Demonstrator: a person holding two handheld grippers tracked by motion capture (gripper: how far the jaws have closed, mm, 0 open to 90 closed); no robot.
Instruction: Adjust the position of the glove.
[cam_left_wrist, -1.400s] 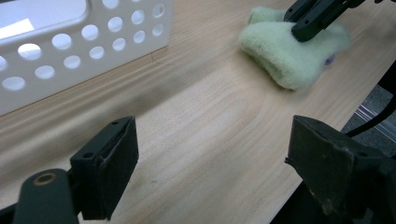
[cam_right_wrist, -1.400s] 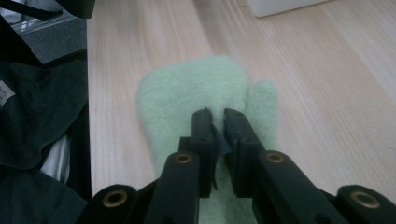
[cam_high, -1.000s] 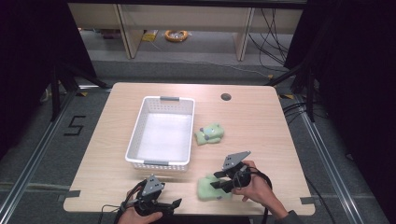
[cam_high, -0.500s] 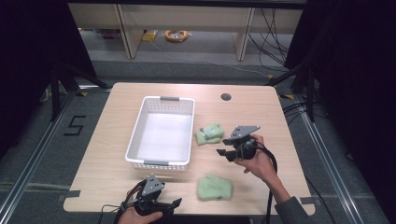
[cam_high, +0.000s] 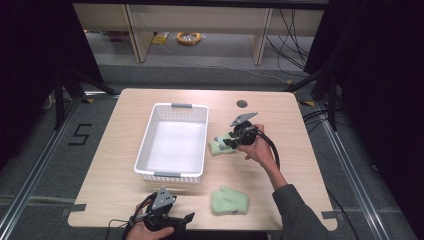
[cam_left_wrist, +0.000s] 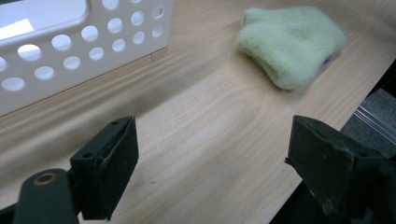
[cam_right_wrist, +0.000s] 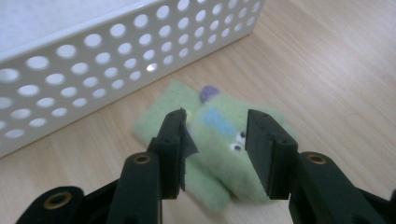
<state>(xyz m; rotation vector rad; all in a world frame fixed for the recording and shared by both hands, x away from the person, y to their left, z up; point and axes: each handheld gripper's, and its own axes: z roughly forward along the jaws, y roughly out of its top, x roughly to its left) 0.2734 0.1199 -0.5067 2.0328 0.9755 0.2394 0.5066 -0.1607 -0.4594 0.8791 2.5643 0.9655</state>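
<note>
table (cam_high: 125, 130): light wood, largest thing; bare room on its left side and far right; front edge close to the near toy and the left gripper.
basket (cam_high: 172, 142): white, perforated walls, sits mid-table, nothing visible inside; its right wall is just beside the far toy.
far toy (cam_high: 220, 146): green plush with small eyes, a blue patch and a purple bit, lying flat on the table right of the basket; in the right gripper view it sits at (cam_right_wrist: 219, 140), between the jaws.
near toy (cam_high: 229, 201): second green plush, near the front edge, well apart from the basket; also seen at (cam_left_wrist: 292, 44).
right gripper (cam_high: 231, 141): jaws apart, straddling the far toy; contact unclear, not yet pinched.
left gripper (cam_high: 186, 219): jaws spread wide, holding nothing, low at the front edge.
progress: judged early; both toys on the table, basket bare, so two pick-and-drops left.
room: short lift over the basket's right wall looks open; little slack between toy and wall, so a jaw could knock the wall.
</note>
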